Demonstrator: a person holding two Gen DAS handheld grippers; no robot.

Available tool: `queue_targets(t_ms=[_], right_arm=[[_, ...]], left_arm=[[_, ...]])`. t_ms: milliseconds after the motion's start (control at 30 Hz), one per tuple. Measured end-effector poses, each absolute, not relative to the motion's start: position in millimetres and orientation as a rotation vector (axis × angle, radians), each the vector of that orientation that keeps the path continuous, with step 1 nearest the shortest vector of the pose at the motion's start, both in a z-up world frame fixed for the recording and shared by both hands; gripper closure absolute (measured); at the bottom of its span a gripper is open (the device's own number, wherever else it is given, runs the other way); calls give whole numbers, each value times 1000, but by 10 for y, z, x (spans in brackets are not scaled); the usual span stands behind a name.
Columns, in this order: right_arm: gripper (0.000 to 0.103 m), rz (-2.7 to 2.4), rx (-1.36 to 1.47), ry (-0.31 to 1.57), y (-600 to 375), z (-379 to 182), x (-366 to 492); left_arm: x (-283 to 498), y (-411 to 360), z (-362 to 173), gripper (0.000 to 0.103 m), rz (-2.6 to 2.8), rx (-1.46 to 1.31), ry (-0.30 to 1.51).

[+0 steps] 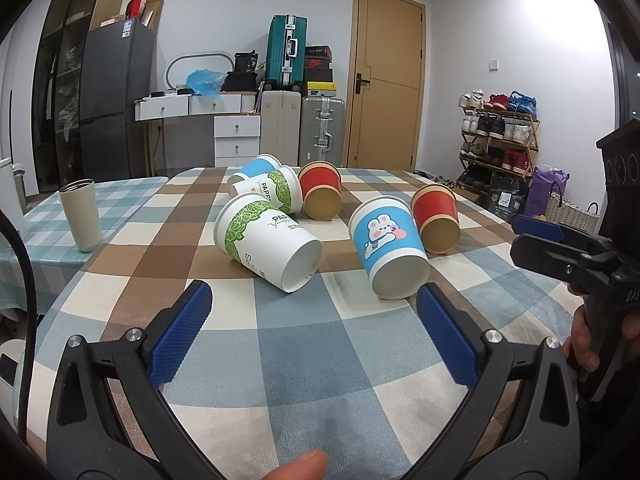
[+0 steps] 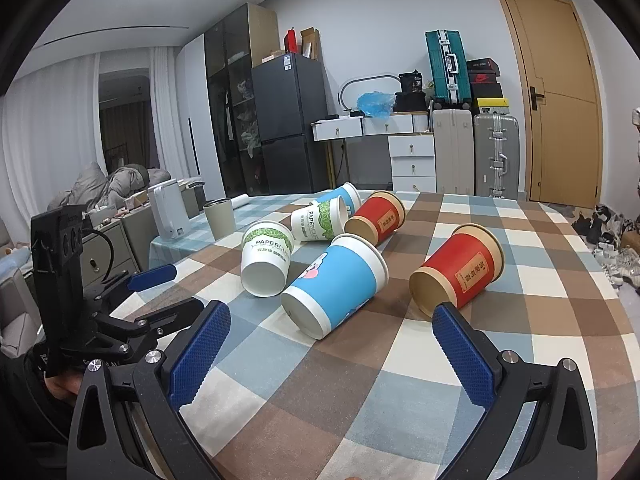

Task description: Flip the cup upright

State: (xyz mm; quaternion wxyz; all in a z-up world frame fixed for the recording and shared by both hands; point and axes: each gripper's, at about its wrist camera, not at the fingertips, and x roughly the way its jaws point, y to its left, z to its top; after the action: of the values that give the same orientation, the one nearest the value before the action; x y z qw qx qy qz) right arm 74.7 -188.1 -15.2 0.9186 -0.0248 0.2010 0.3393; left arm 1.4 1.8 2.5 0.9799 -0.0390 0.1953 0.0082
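Checked cloth in brown, cream and pale blue covers the table (image 1: 320,360), with a wooden door (image 1: 386,76), stacked suitcases (image 1: 286,52) and a dark fridge (image 1: 116,96) behind it.

Six paper cups lie on their sides in a loose cluster at the table's middle. From the left wrist view, the nearest two point their bases toward the camera: a white cup with green leaves (image 1: 266,246) at 11 o'clock from the left gripper (image 1: 314,328), and a blue cup with a bunny (image 1: 390,252) at 1 o'clock, its base just beyond the right-hand finger pad. Behind the bunny cup at 2 o'clock lies a red cup (image 1: 436,218); farther back sit a second red cup (image 1: 322,194), a second leaf cup (image 1: 266,194) and a second blue cup (image 1: 256,168), packed close together. A beige metal tumbler (image 1: 82,214) stands upright at 10 o'clock, well apart from the cluster.

The left gripper hovers low over the cloth, jaws spread wide and holding nothing. The right gripper (image 2: 332,352) is likewise spread wide and bare, with the bunny cup's base at its 12 o'clock and the near red cup's base at 1 o'clock.
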Motion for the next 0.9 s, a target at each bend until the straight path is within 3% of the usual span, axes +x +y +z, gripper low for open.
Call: queue_targets(t_ms=[900], right_arm=[[0,621,46,505,-2127,-99,937]], left_arm=[[355,-187,103,1,0,-79,556]])
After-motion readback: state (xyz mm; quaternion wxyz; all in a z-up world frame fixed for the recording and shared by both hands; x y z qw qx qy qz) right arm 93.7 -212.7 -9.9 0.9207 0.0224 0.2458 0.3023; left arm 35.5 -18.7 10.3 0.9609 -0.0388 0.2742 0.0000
